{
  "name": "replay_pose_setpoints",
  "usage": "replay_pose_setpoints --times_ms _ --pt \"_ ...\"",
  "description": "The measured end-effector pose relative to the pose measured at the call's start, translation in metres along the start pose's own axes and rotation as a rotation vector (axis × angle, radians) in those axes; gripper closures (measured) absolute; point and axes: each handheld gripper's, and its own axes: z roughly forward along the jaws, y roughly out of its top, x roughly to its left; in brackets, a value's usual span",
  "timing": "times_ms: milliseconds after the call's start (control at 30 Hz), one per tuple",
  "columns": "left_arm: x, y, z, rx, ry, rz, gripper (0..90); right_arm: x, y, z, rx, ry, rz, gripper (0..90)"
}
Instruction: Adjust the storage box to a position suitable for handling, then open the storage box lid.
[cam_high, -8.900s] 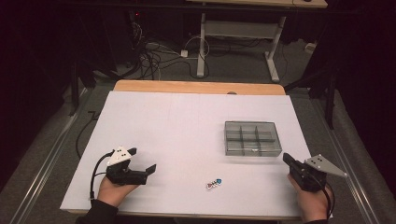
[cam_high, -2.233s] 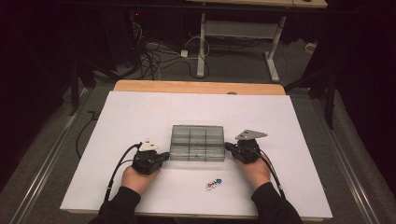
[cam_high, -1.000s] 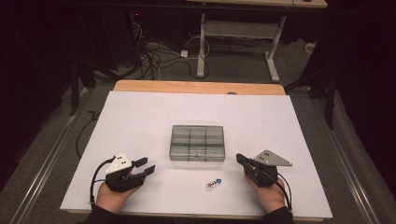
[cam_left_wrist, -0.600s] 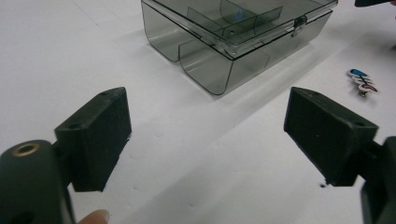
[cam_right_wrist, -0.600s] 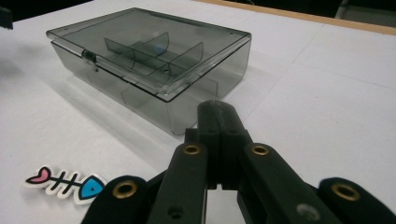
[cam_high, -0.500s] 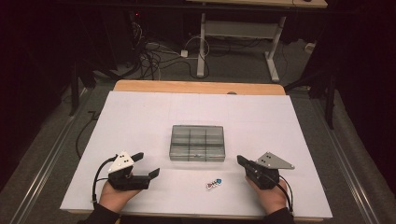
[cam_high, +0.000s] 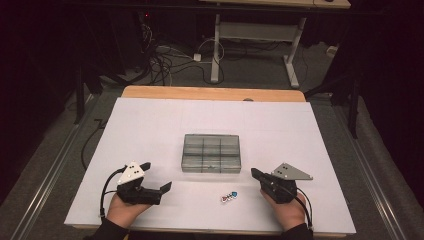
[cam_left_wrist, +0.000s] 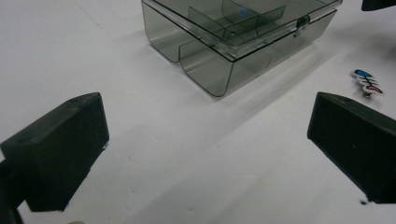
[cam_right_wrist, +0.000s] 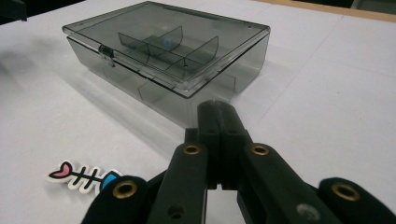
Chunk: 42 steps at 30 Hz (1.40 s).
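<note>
A smoky clear compartment box (cam_high: 212, 153) with its lid closed and latched lies in the middle of the white table (cam_high: 150, 125). A small fish-bone sticker (cam_high: 229, 197) lies in front of it. My left gripper (cam_high: 157, 175) rests near the front left, apart from the box. Its jaws have just been opening and stand wide with nothing between them. In the left gripper view the left gripper (cam_left_wrist: 205, 140) faces the box (cam_left_wrist: 233, 37) and the sticker (cam_left_wrist: 368, 81). My right gripper (cam_high: 255, 173) is shut and empty at the front right. Its tip (cam_right_wrist: 218, 109) points at the box (cam_right_wrist: 168, 51), with the sticker (cam_right_wrist: 84, 176) to its left.
A wooden strip (cam_high: 210, 93) runs along the table's far edge. Beyond it are a dark floor with cables (cam_high: 165, 55) and a desk frame (cam_high: 250, 35). Bare white surface surrounds the box on all sides.
The box went from the back right to the table's middle. Both hands then drew back to the front edge. Over the last second the left jaws spread wide; the right stayed shut.
</note>
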Motion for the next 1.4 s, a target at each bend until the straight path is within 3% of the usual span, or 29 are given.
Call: replay_pose_setpoints --times_ms 233,400,533,833,1400 --pt "0.003 0.000 0.002 -0.003 -0.005 -0.007 0.0 0.001 0.001 0.003 -0.006 -0.005 -0.023 90.0" --pt "0.006 -0.001 0.000 -0.016 -0.008 -0.027 0.0 -0.002 0.001 0.007 -0.002 -0.017 -0.018 90.0" --pt "0.005 -0.002 0.000 -0.010 -0.015 -0.021 0.0 0.000 -0.001 0.008 0.005 -0.019 -0.016 90.0" --pt "0.003 0.000 -0.003 -0.022 -0.011 -0.017 0.0 0.005 0.003 0.007 -0.005 -0.009 -0.041 90.0" --pt "-0.001 -0.002 -0.006 -0.025 -0.002 -0.014 0.0 0.012 0.004 0.017 0.031 0.026 -0.066 90.0"
